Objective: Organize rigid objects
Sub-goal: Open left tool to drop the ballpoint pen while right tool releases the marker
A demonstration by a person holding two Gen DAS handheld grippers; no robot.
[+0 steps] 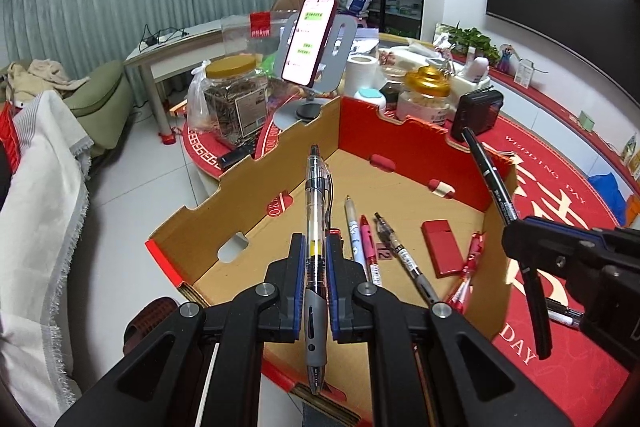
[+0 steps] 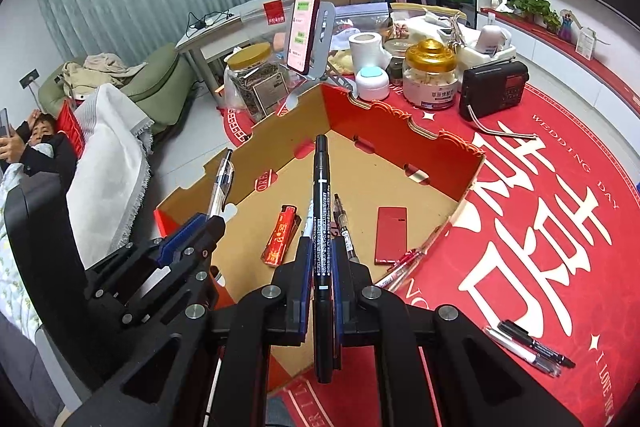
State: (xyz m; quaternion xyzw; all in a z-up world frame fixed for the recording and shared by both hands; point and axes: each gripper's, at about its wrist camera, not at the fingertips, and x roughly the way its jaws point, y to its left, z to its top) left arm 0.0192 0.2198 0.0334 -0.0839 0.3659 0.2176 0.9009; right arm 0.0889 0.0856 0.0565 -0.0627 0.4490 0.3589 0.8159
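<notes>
My left gripper (image 1: 315, 243) is shut on a clear pen with a grey grip (image 1: 314, 187) and holds it over the open cardboard box (image 1: 400, 143). My right gripper (image 2: 321, 247) is shut on a black marker (image 2: 320, 195), also above the box (image 2: 400, 139). Each gripper shows in the other's view: the right one (image 1: 516, 231) at the right edge, the left one (image 2: 208, 227) on the left. On the box floor lie several pens (image 1: 366, 239), a flat red case (image 2: 391, 235) and a red lighter (image 2: 280, 237).
Two pens (image 2: 528, 345) lie on the red mat right of the box. Behind the box stand a phone on a stand (image 2: 304, 27), jars (image 2: 430, 75), a radio (image 2: 494, 87) and a paper roll (image 2: 364, 47). A person lies on a sofa (image 2: 36, 147) at the left.
</notes>
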